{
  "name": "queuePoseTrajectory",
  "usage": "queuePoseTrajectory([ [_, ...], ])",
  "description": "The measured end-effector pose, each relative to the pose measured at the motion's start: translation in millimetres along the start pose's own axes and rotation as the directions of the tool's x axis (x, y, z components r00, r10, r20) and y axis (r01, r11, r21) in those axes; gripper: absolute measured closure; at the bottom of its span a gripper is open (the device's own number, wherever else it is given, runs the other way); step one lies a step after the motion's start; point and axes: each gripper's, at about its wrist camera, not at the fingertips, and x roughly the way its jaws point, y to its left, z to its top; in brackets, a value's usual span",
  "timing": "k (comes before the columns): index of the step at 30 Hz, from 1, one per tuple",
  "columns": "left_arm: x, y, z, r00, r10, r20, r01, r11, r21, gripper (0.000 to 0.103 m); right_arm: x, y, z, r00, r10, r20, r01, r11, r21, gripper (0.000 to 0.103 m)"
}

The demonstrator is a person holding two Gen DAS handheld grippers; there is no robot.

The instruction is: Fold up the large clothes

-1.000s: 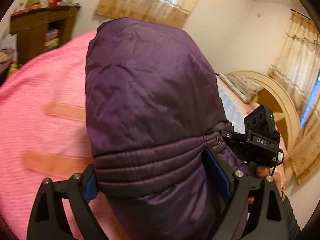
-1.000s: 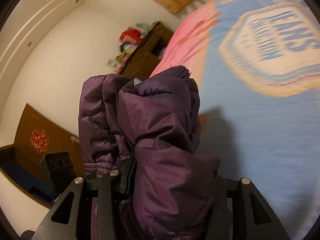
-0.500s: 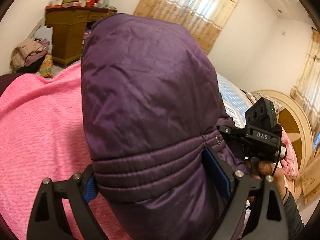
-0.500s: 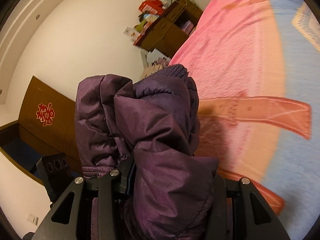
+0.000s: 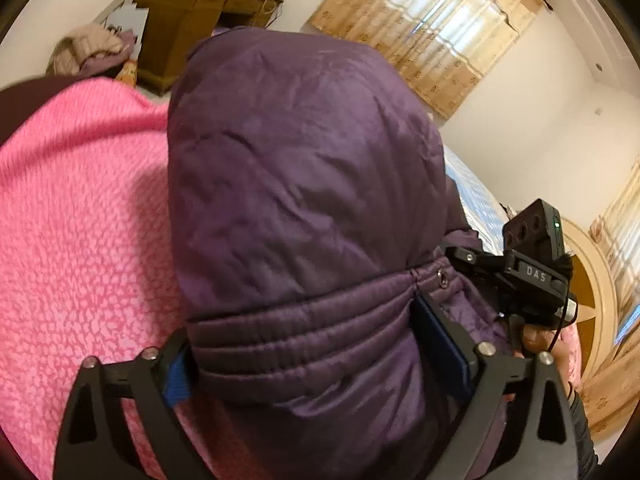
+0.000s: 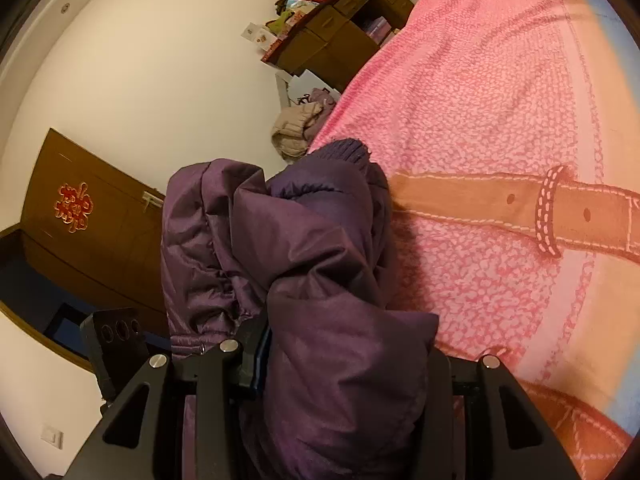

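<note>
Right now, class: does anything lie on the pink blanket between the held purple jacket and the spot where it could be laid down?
Nothing visible does. The purple jacket is clamped in both grippers, left and right, above the pink blanket, whose visible stretch shows only its printed belt pattern.

The letters "DAS" stood in pale print on the black camera mount (image 5: pixel 534 276) of the right claw. A red decorative emblem (image 6: pixel 74 207) marked the brown door; its characters could not be read.

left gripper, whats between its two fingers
A bunched fold of the purple padded jacket fills the gap of the left gripper, clamped at the stitched band; the left wrist view shows it.
</note>
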Motion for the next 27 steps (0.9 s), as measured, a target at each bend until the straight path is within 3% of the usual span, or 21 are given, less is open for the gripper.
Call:
queuePoseTrajectory([
  [3, -1, -5, -4, 0.999, 0.027, 0.037, -0.029, 0.998, 0.051, 0.000, 10, 8, 1, 0.998, -0.059, -0.009, 0.059, 0.997, -0.054, 0.056],
  [7, -5, -14, -3, 0.997, 0.059, 0.048, -0.062, 0.997, 0.048, 0.000, 3, 0, 4, 0.998, -0.060, -0.004, 0.060, 0.998, -0.036, 0.043],
  [10, -29, -38, -8, 0.980, 0.163, 0.116, -0.179, 0.974, 0.141, 0.000, -20, 2, -4, 0.995, -0.092, 0.048, 0.095, 0.994, -0.048, 0.035],
  [12, -46, -49, -8, 0.961, 0.211, 0.179, -0.245, 0.950, 0.192, 0.000, -38, 9, -5, 0.988, -0.121, 0.091, 0.127, 0.990, -0.055, 0.034],
  [17, -87, -66, -14, 0.924, 0.236, 0.299, -0.318, 0.911, 0.263, 0.000, -107, 55, -29, 0.922, -0.253, 0.293, 0.296, 0.948, -0.115, 0.030],
  [21, -111, -73, -19, 0.903, 0.233, 0.361, -0.346, 0.892, 0.289, 0.000, -146, 101, -73, 0.839, -0.328, 0.434, 0.440, 0.879, -0.186, 0.022],
  [23, -118, -75, -19, 0.894, 0.224, 0.387, -0.353, 0.885, 0.302, 0.000, -157, 114, -89, 0.825, -0.329, 0.460, 0.463, 0.860, -0.215, 0.021],
  [27, -130, -76, -30, 0.890, 0.208, 0.405, -0.349, 0.884, 0.311, 0.000, -165, 135, -112, 0.816, -0.331, 0.474, 0.491, 0.830, -0.265, 0.021],
])
